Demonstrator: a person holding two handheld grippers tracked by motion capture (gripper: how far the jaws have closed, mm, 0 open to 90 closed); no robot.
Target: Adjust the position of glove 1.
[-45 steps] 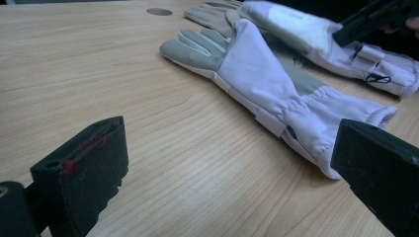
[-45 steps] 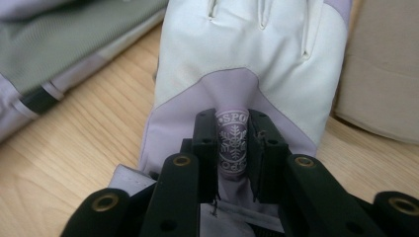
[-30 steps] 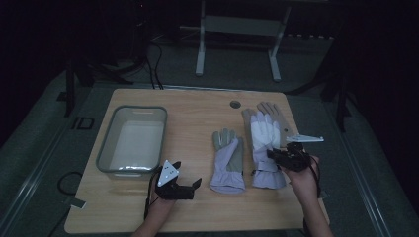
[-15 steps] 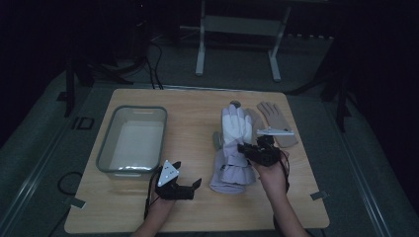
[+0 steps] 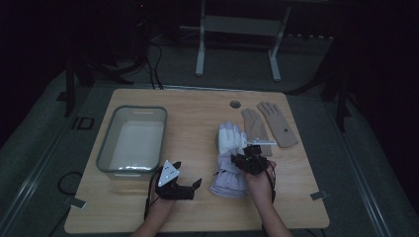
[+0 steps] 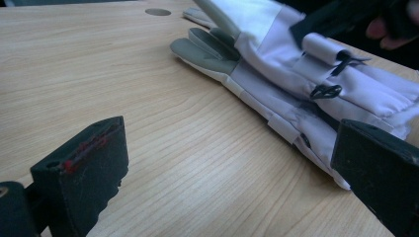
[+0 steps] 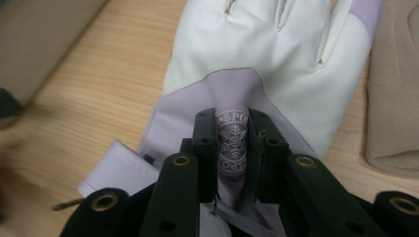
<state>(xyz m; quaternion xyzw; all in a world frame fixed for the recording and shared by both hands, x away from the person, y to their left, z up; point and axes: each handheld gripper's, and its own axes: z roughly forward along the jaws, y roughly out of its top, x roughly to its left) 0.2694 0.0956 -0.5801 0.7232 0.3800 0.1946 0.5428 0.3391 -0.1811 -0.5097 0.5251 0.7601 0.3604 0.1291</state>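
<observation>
Right gripper [image 5: 247, 159], lower centre-right of the high view, forearm coming in from the bottom edge; jaws pinched tight on a fold of the white glove [image 7: 276, 54] at its snowflake patch. That glove lies over a second one [image 6: 207, 49] mid-table. Left gripper [image 5: 184, 183] rests low centre, jaws wide apart and empty, beside the tub [image 5: 108, 143]; tan gloves [image 5: 269, 123] upper right.

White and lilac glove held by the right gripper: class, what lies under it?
Under the white and lilac glove lies a second matching glove, its grey fingers poking out on the table. Its palm and most of its cuff are covered.
</observation>
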